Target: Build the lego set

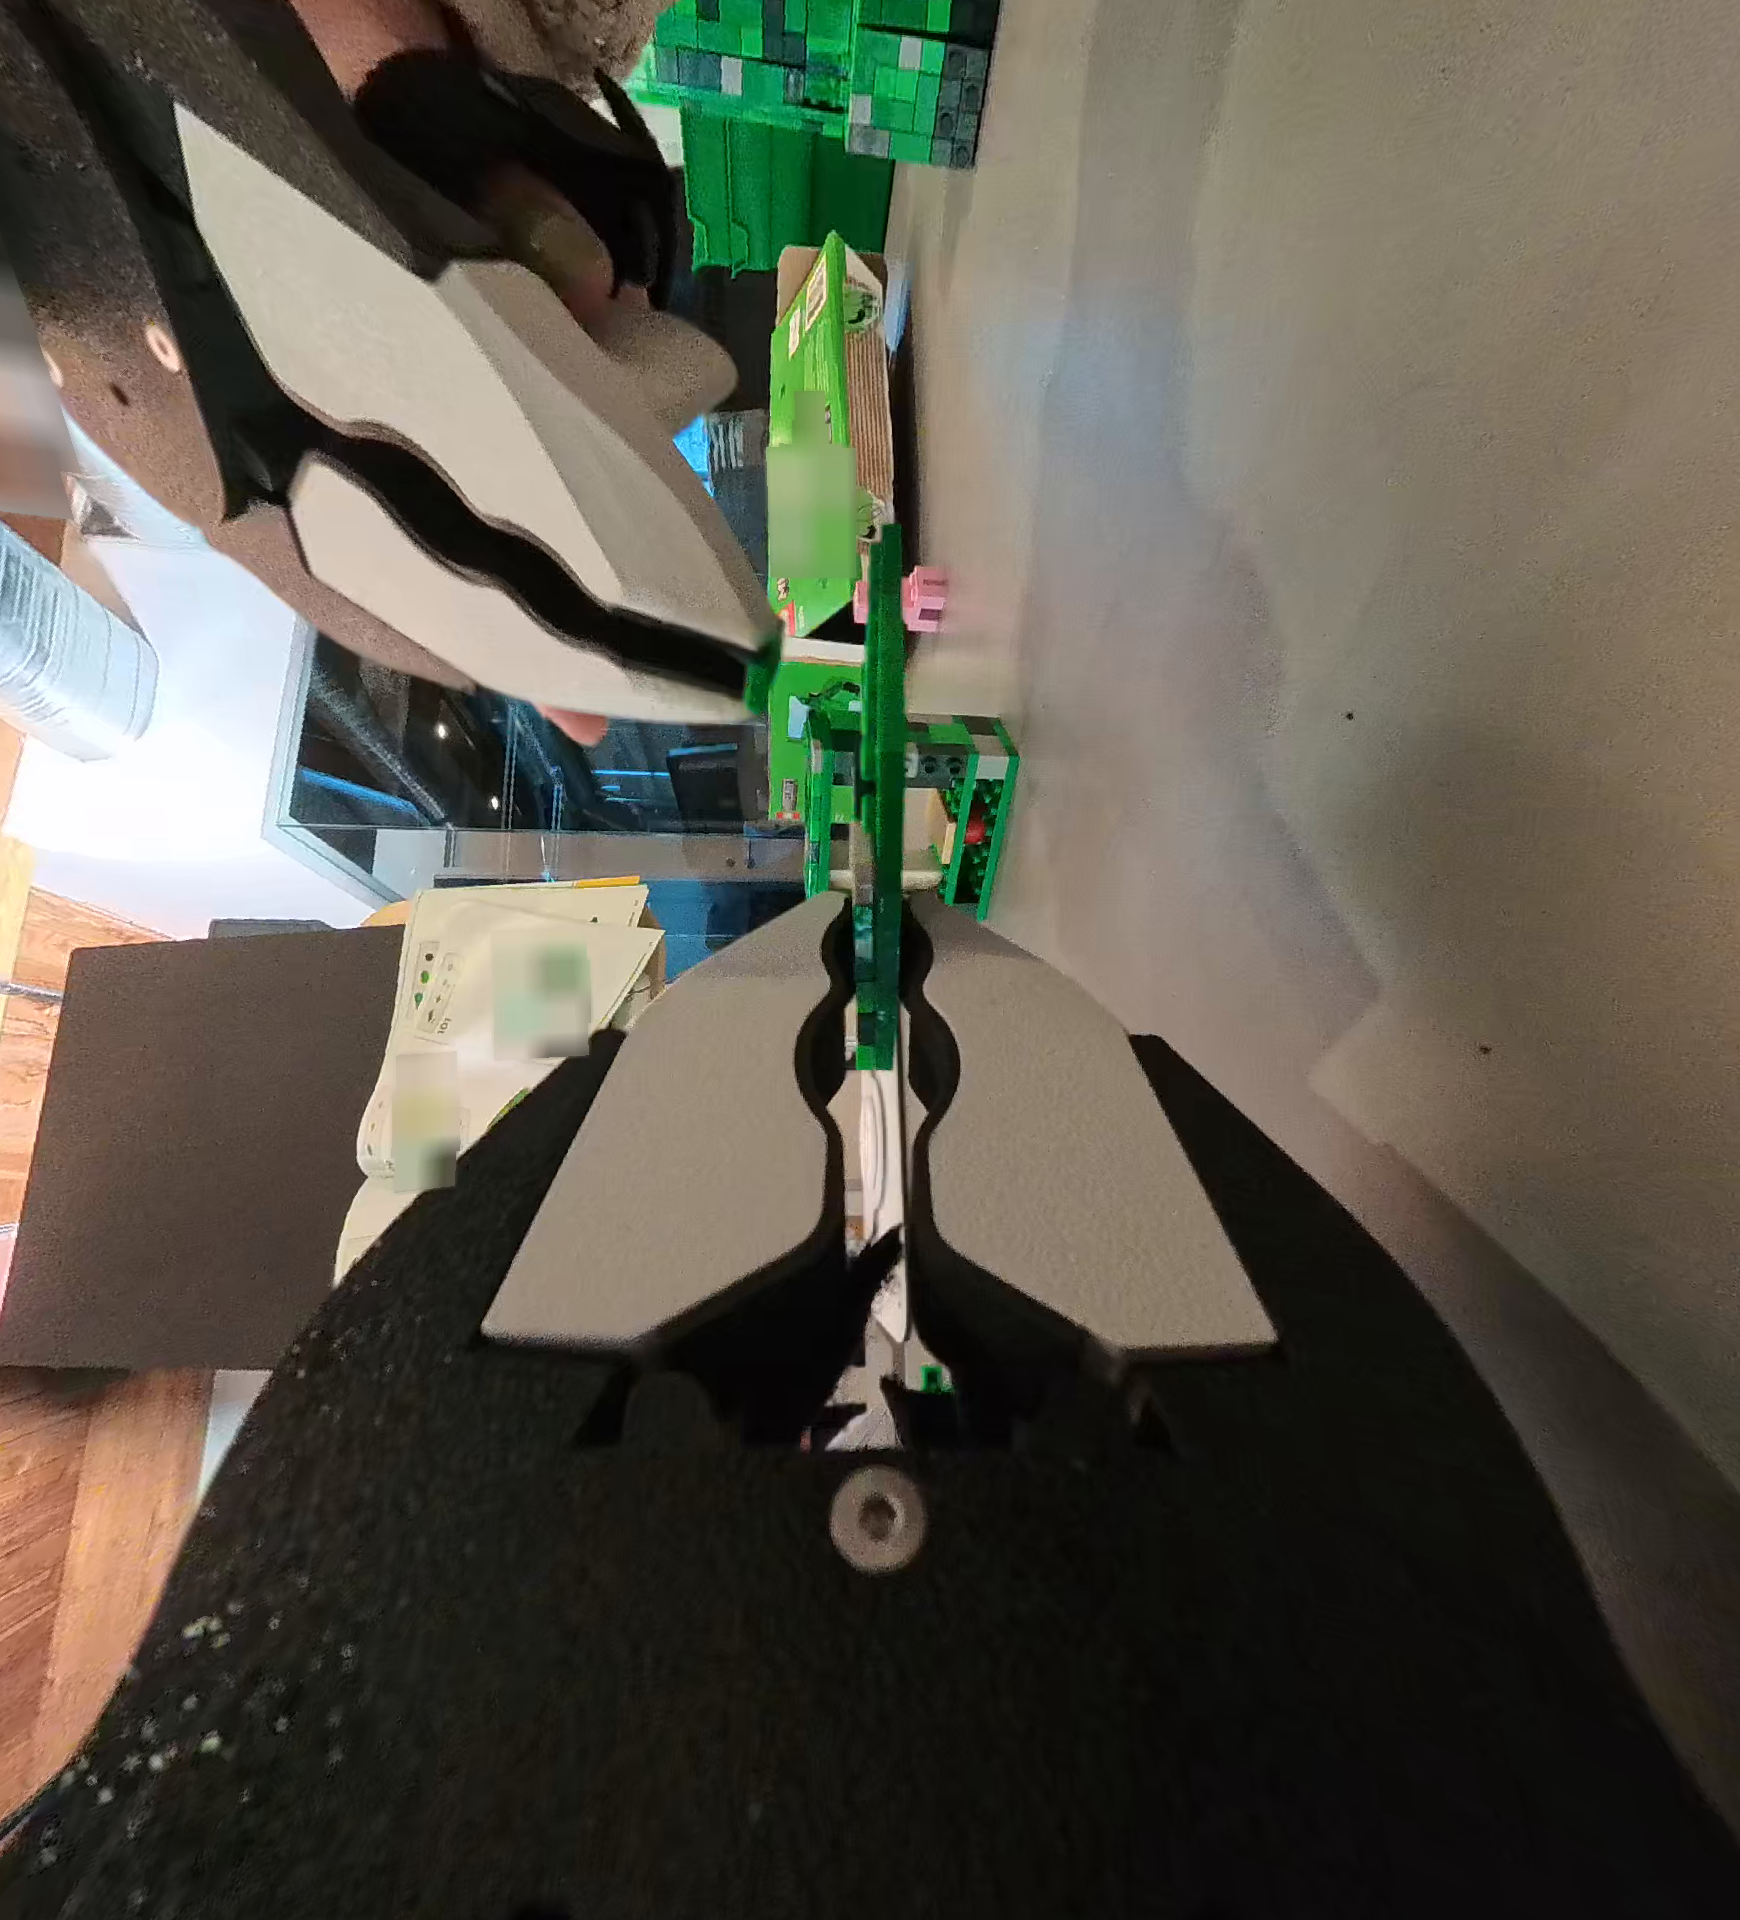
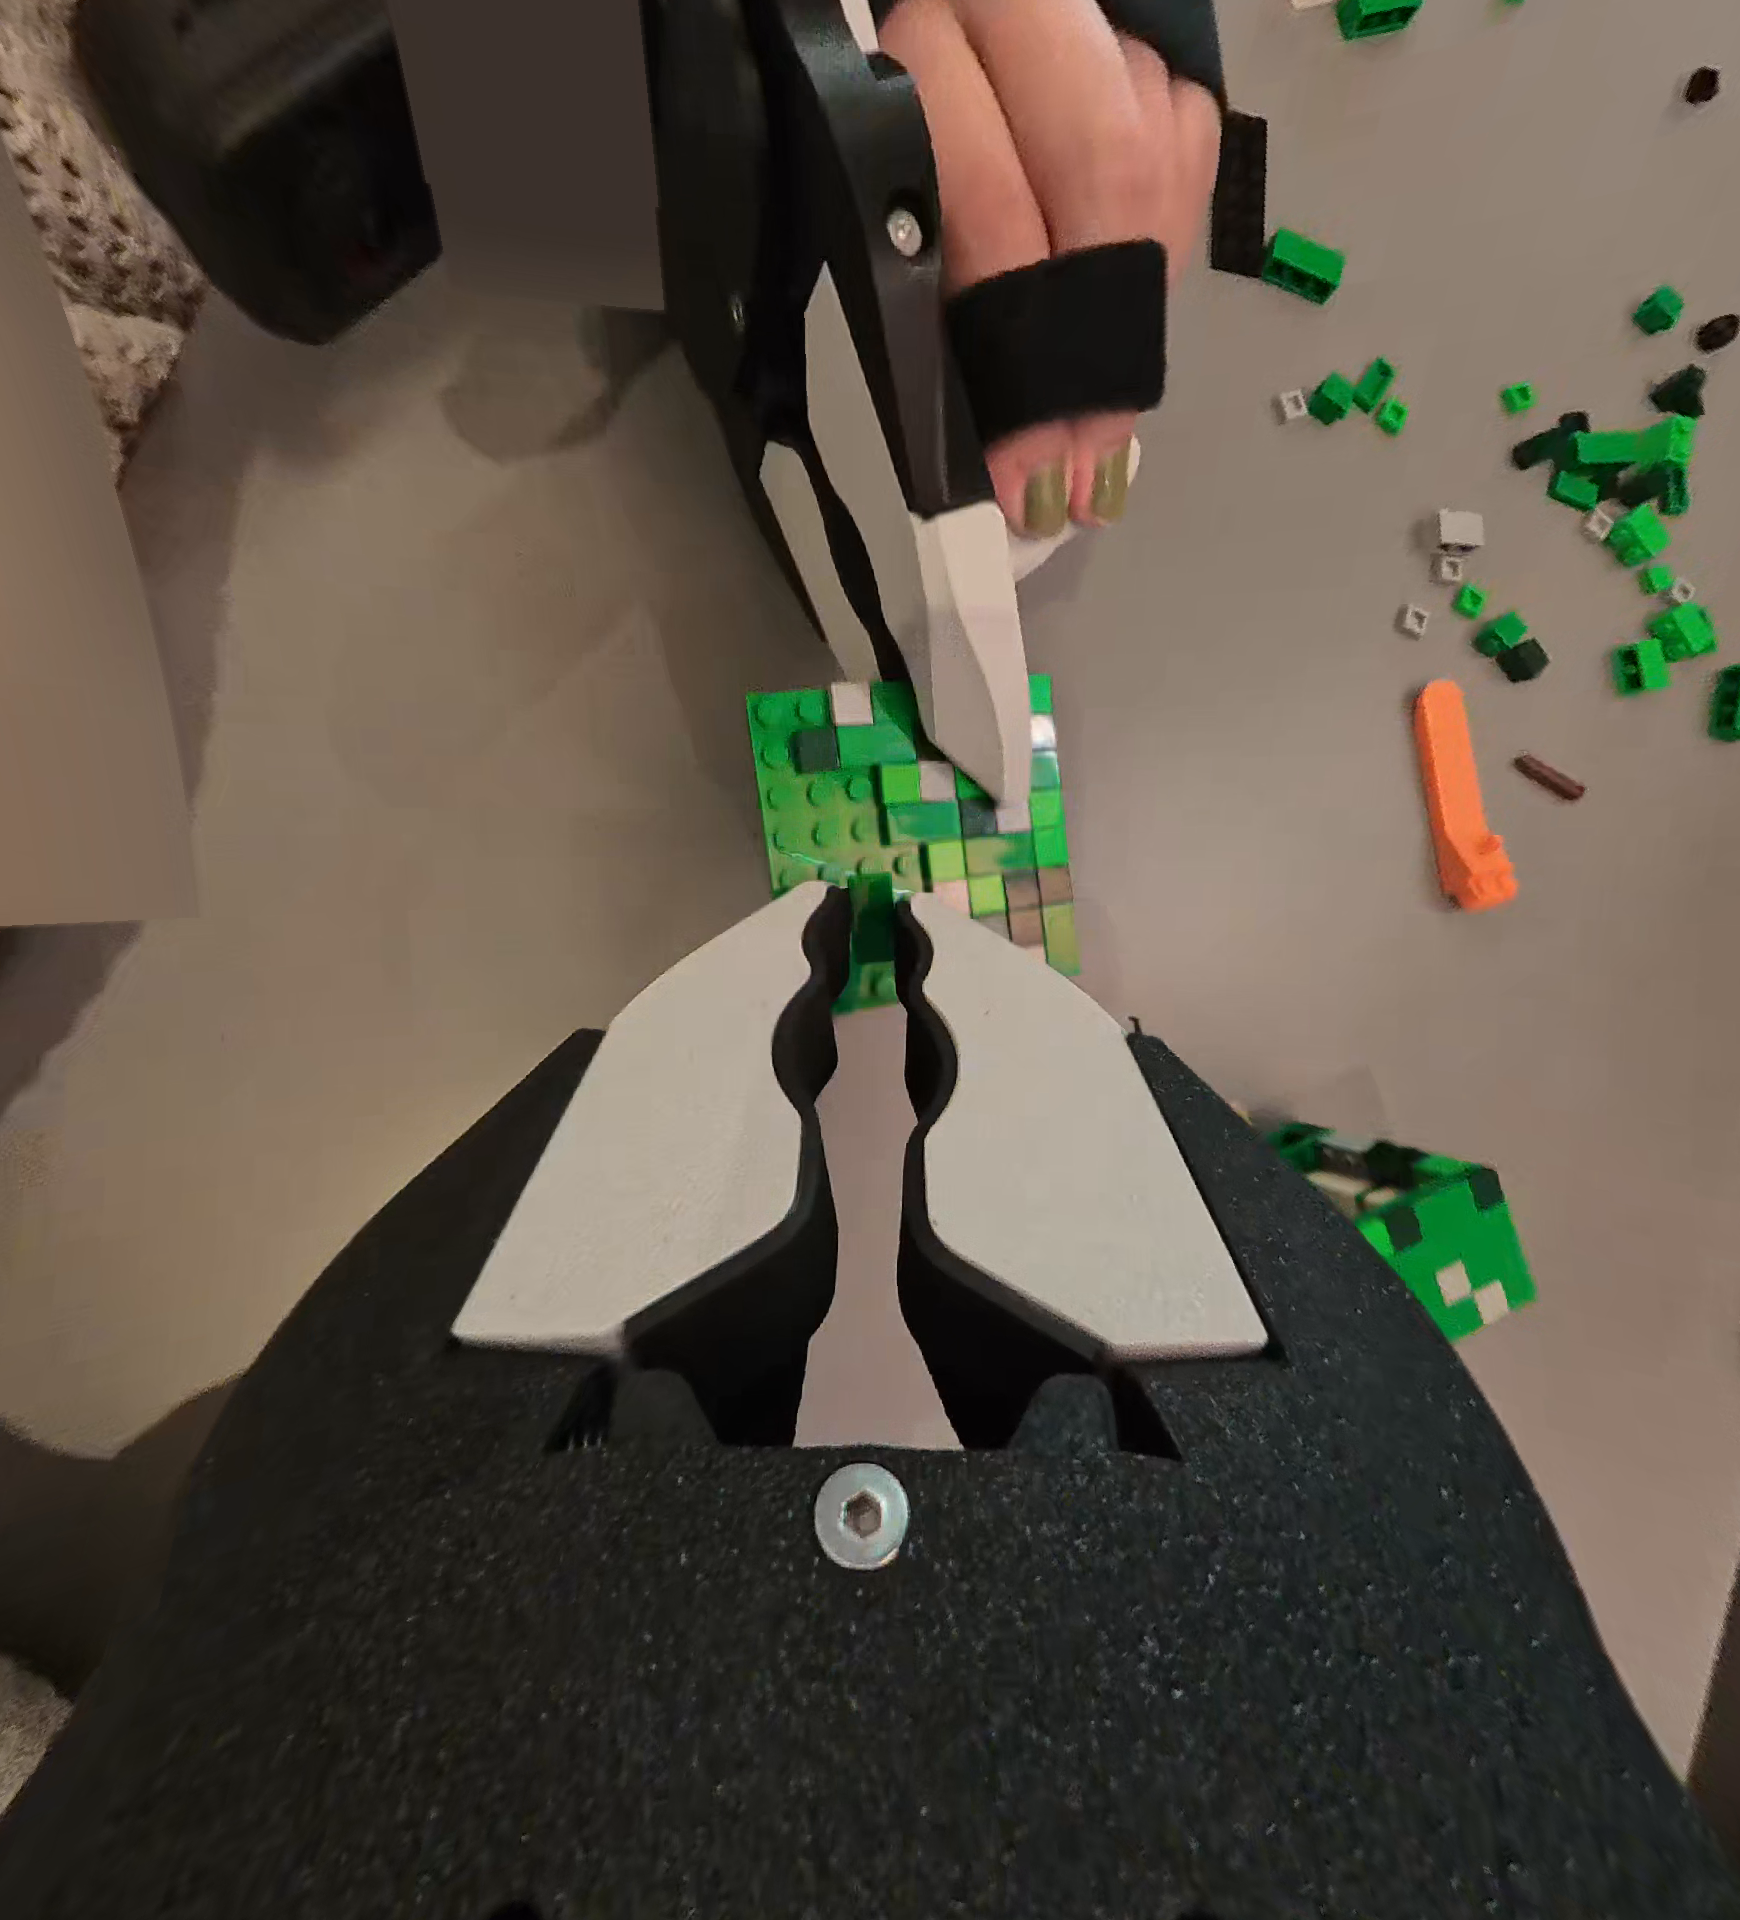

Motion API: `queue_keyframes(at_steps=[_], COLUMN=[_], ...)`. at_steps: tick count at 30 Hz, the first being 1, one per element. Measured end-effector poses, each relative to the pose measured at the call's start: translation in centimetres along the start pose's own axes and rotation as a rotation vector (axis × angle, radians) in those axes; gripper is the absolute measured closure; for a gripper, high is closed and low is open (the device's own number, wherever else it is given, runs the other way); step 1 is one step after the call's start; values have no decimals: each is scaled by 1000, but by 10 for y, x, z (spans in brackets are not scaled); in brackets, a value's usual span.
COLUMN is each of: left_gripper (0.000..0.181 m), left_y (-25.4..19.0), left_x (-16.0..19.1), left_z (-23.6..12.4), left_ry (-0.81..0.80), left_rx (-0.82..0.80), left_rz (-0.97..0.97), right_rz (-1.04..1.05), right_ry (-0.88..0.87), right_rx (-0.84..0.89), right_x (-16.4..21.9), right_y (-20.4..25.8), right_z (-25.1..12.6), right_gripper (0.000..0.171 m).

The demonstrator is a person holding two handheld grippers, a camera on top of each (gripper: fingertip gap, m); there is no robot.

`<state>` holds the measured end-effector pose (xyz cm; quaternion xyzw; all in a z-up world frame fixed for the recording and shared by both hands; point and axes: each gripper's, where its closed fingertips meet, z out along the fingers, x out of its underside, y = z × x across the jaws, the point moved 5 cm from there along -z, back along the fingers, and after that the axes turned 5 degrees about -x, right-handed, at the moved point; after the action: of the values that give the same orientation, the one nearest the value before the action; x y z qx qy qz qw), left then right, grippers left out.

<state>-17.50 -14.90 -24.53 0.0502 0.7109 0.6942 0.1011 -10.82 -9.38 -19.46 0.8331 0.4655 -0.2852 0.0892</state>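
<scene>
Left fingers: the left gripper (image 1: 876, 925) is clamped on the edge of the green plate (image 1: 881, 727), pinching it near the tips and holding it on edge in the air.
Same grip from the other side: in the right wrist view the left gripper (image 2: 1001, 800) reaches in from above, its fingertips (image 2: 996, 748) lying over the tiled face of the green plate (image 2: 845, 821).
Right fingers: the right gripper (image 2: 871, 904) is nearly together, nipping a small green piece (image 2: 871, 925) right at the plate's lower edge; whether the piece is seated on the studs yet cannot be told.
Right gripper seen from the left: it (image 1: 757, 665) comes in at an angle, tips meeting the plate's edge.
Done so far: roughly half the plate wears a patchwork of green, dark and grey tiles; bare studs fill the rest. A finished green block (image 2: 1437, 1247) sits on the table (image 2: 378, 623), and another green build (image 1: 959, 810) stands behind the plate.
Left to do: plenty, by the look of it. Loose green bricks (image 2: 1624, 520) lie scattered well apart from the plate, with an orange brick separator (image 2: 1458, 800) near them.
Beyond: the green box (image 1: 824, 436) and the instruction booklet (image 1: 523, 987).
</scene>
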Motion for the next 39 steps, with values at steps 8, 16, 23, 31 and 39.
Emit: queue_keyframes(at_steps=[8,16,23,31,39], left_gripper=[176,176,175,175,175], left_y=[0,2,3,13,12], left_x=[-2,-4,-1,9,16], left_z=[1,0,0,0,0], left_ry=[7,0,11,70,97], left_rx=[-13,-22,-23,-44,-43], left_rz=[29,37,19,-86,-102], right_rz=[10,-34,-75,-314,-442], right_ry=[11,39,-15,-48,-257], right_rx=[-35,-56,-24,430,680], right_x=[-11,-15,-16,-5,-4], right_y=[-3,3,11,22,30], right_z=[20,21,9,10,22], right_gripper=[163,161,138,127,125])
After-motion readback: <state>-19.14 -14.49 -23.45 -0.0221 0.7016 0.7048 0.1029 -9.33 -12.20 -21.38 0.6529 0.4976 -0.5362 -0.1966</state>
